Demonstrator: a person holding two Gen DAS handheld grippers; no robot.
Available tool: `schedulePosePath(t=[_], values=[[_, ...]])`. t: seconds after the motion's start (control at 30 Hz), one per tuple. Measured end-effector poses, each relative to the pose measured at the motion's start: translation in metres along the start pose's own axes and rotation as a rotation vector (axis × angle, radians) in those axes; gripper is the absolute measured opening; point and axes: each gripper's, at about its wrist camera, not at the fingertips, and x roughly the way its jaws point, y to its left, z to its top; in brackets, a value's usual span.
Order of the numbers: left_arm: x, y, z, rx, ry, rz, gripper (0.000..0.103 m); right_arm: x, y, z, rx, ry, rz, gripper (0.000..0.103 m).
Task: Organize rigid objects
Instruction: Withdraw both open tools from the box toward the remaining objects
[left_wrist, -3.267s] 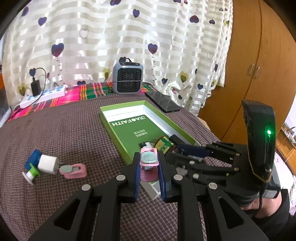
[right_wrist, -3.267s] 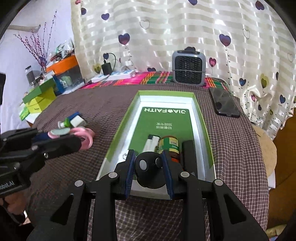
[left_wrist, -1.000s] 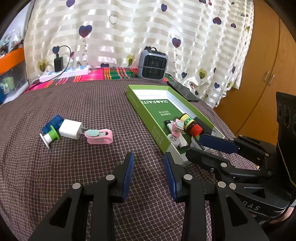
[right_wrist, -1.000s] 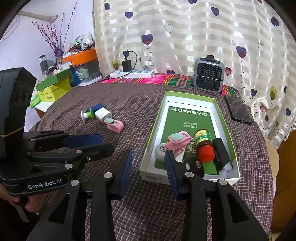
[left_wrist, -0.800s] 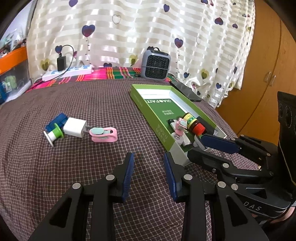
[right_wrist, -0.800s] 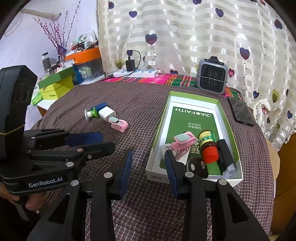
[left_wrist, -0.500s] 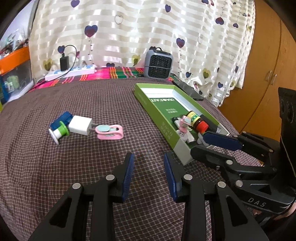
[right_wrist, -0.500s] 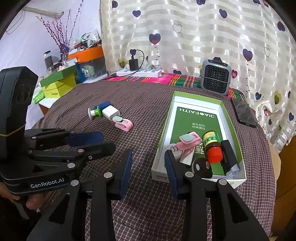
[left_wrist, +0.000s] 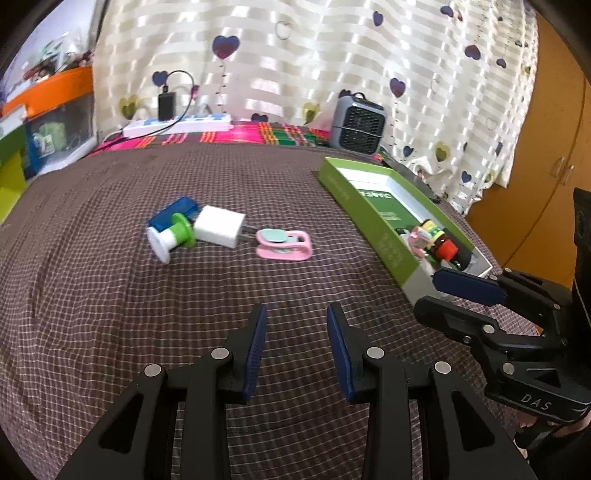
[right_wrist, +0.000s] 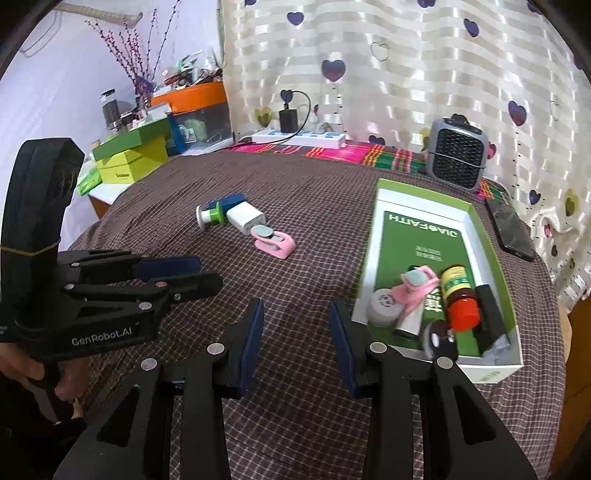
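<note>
Over checked tablecloth (left_wrist: 110, 332), left gripper (left_wrist: 293, 345) and right gripper (right_wrist: 295, 341) hover spread wide, holding nothing.

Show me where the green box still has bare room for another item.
Free: the far half of the green box, over its printed liner up to the far wall. Crowded: the near end, with pink clip, red-capped bottle and white jar.

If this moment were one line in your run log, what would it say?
left gripper: open, empty | right gripper: open, empty | green box: partly filled | pink clip, white charger, spool: on cloth
</note>
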Motion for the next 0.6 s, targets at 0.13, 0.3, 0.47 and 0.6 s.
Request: schedulePosePath(t=[0.13,0.3,0.47,0.6], values=[[0.000,0.013,0.001,-0.021,0.001,0.023,0.033,0.005,0.004,0.001,-0.008,0.007,0.007,0.038],[0.000,0.030,0.006,-0.048,-0.008,0.054,0.033,0.009,0.006,0.002,-0.011,0.013,0.018,0.038],[0.002,0.046,0.012,-0.073,-0.011,0.081,0.033,0.013,0.008,0.004,-0.018,0.015,0.029,0.038],[0.006,0.056,0.017,-0.094,-0.012,0.097,0.033,0.017,0.009,0.006,-0.022,0.015,0.033,0.038]])
